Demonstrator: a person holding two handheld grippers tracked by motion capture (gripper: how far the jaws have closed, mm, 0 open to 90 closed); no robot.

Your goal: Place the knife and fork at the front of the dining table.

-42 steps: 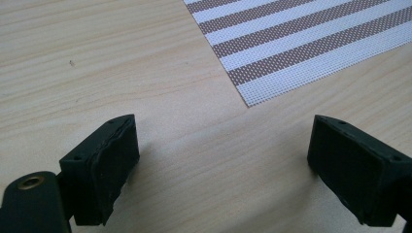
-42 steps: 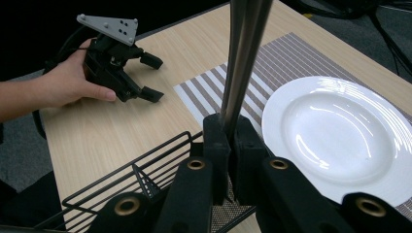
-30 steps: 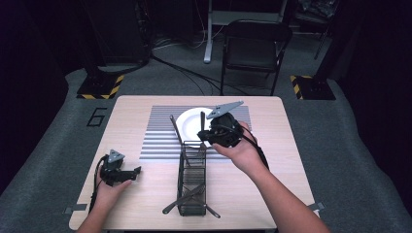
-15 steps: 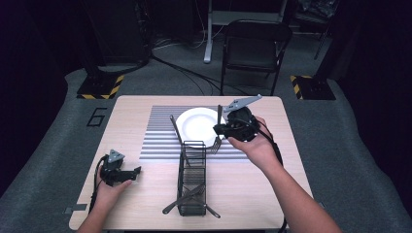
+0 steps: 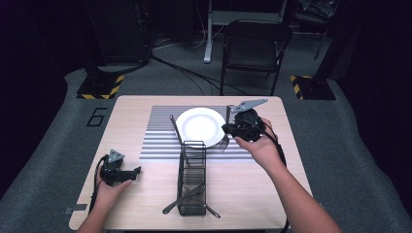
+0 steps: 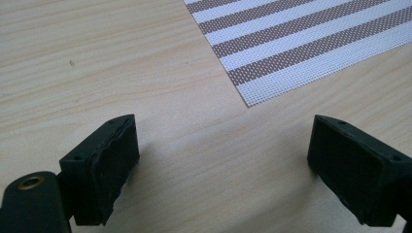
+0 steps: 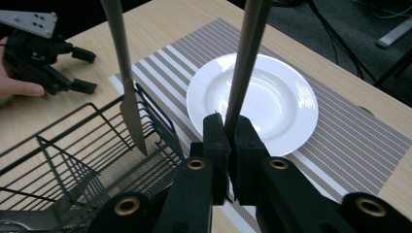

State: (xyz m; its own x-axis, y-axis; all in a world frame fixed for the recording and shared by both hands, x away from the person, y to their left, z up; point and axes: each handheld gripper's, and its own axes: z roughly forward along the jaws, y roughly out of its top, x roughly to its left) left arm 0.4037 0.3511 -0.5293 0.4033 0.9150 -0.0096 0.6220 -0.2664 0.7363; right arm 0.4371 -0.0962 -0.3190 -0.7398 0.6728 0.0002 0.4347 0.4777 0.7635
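My right gripper (image 5: 228,129) hovers at the right edge of the white plate (image 5: 199,127), shut on a metal fork (image 5: 224,141) whose tines hang toward the striped placemat (image 5: 158,131). In the right gripper view the jaws (image 7: 231,128) pinch the fork's handle (image 7: 245,63), which runs up across the plate (image 7: 272,97). A knife (image 7: 124,73) leans tip down at the far end of the black wire basket (image 5: 193,165). My left gripper (image 5: 132,173) rests open on bare wood at the front left, its jaws (image 6: 223,170) wide apart with nothing between them.
More cutlery (image 5: 184,196) lies in the near end of the basket and pokes out at its sides. The placemat's corner (image 6: 301,43) lies just beyond my left gripper. A folding chair (image 5: 255,46) and cables stand behind the table.
My right gripper has carried the fork to the right, from above the basket's far end across to the plate's right edge, sinking slightly. The left gripper has stayed put.
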